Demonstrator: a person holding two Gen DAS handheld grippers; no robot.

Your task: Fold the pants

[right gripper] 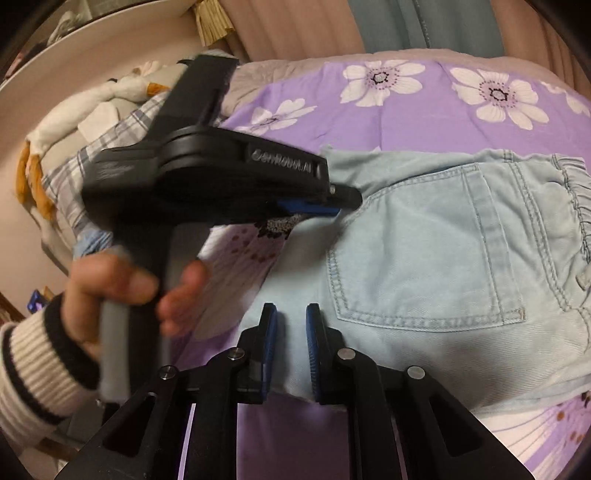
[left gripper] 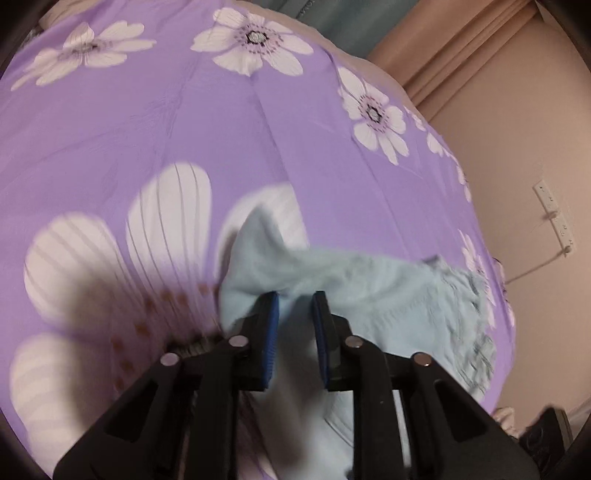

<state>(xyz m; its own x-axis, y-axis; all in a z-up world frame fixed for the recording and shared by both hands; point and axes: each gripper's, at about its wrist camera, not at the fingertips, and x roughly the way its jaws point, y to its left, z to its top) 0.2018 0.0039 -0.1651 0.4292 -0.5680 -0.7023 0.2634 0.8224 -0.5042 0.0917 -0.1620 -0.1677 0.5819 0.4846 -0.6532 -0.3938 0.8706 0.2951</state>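
Observation:
Light blue denim pants (right gripper: 424, 240) lie on a purple flowered bedsheet (right gripper: 424, 122), back pocket (right gripper: 417, 258) up and the gathered waistband (right gripper: 576, 206) at the right. My right gripper (right gripper: 291, 314) is shut on the near left edge of the pants, with cloth between its blue pads. My left gripper (right gripper: 332, 206), held by a hand (right gripper: 122, 284) in a striped sleeve, bites the far left edge. In the left wrist view, my left gripper (left gripper: 295, 299) is shut on a raised fold of the pants (left gripper: 369, 295), over the sheet (left gripper: 184, 129).
A plaid pillow (right gripper: 92, 147) and a white plush toy (right gripper: 110, 92) lie at the bed's left end. Curtains (right gripper: 388, 26) hang behind the bed. The bed drops off at the right toward a wall with a power strip (left gripper: 554, 218).

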